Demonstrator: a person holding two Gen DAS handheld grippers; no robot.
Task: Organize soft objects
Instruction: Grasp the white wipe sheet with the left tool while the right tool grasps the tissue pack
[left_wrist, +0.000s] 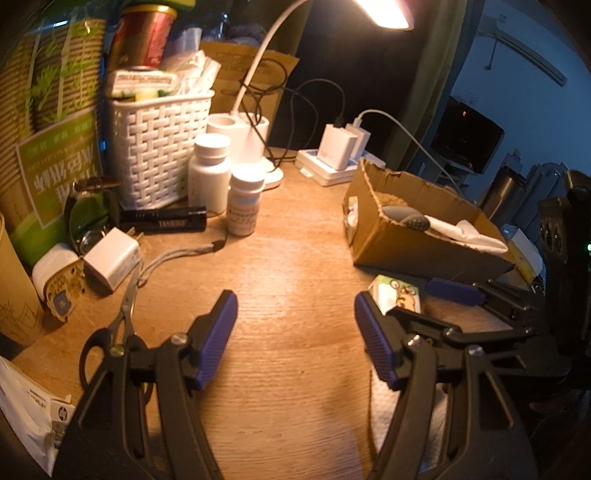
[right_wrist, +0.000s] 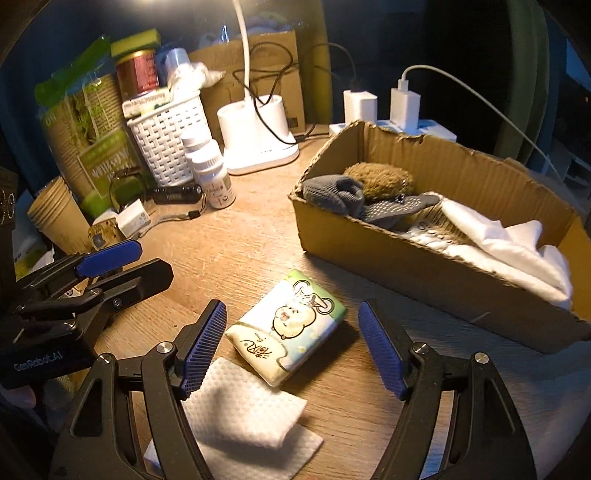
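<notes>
A cartoon-printed tissue pack (right_wrist: 288, 328) lies on the wooden desk between the open jaws of my right gripper (right_wrist: 295, 347), not gripped. A folded white paper towel (right_wrist: 240, 410) lies just under its left finger. A cardboard box (right_wrist: 399, 254) at the right holds grey gloves (right_wrist: 336, 192), a brown plush (right_wrist: 380, 177) and white cloth (right_wrist: 509, 243). My left gripper (left_wrist: 295, 339) is open and empty over bare desk; the tissue pack (left_wrist: 397, 295) and paper towel (left_wrist: 384, 406) show by its right finger, the box (left_wrist: 406, 243) beyond.
At the back left stand a white woven basket (left_wrist: 159, 147), two white pill bottles (left_wrist: 210, 170), a lamp base (left_wrist: 255, 147), chargers (left_wrist: 340, 147) and paper cups (right_wrist: 62, 218). Scissors (left_wrist: 122, 321), a black flashlight (left_wrist: 166, 219) and a plug (left_wrist: 110, 258) lie at left.
</notes>
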